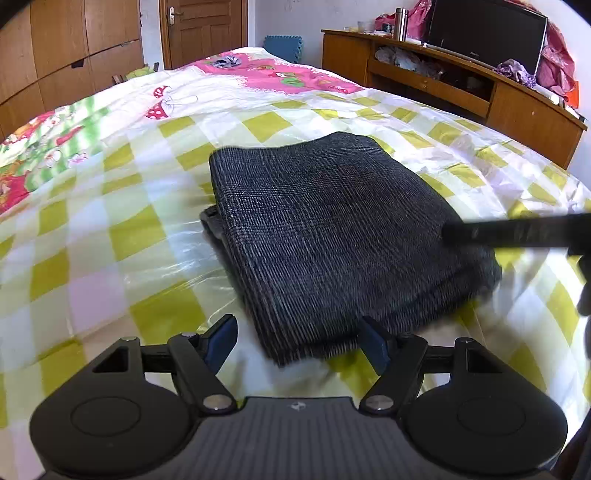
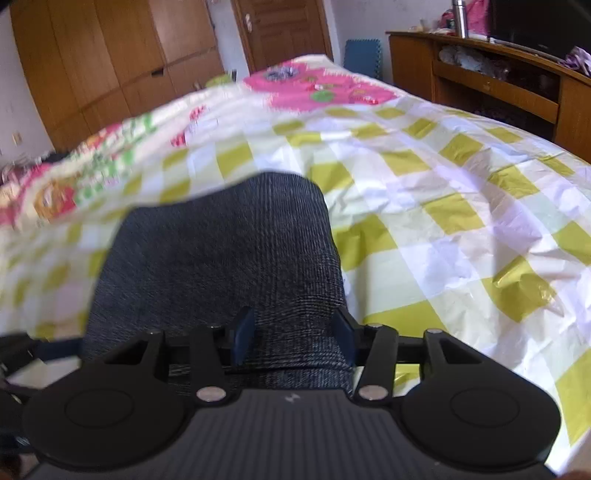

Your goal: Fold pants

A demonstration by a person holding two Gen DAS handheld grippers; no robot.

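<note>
- The pants (image 1: 332, 236), dark grey with a fine check, lie folded into a thick rectangle on the bed (image 1: 110, 229), on a glossy cover of yellow-green and white squares.
- In the left wrist view an edge of a lower layer peeks out on the pile's left side.
- Beyond the bed stand a wooden wardrobe (image 1: 66, 48), a closed wooden door (image 1: 207, 29) and a blue foam mat (image 1: 283, 48) leaning by the wall.
- Along the right runs a low wooden cabinet (image 1: 517, 107) with a dark screen (image 1: 487, 33), a metal flask (image 1: 400, 24) and pink and purple cloth on it.
- Nothing lies on the cover between the tools and the pants.
- The left tool (image 1: 299, 343) points slanting down at the near edge of the pile; its blue pads stand wide, one on each side of the near corner, neither pressing the cloth.
- A dark blurred bar reaches in from the right edge of the left wrist view over the pile's right side; it looks like part of the right tool, though I cannot tell for sure.
- The right tool (image 2: 293, 338) also tilts down, close over the pants (image 2: 221, 258); its pads stand half apart with cloth between them, and whether they press on it I cannot tell.
</note>
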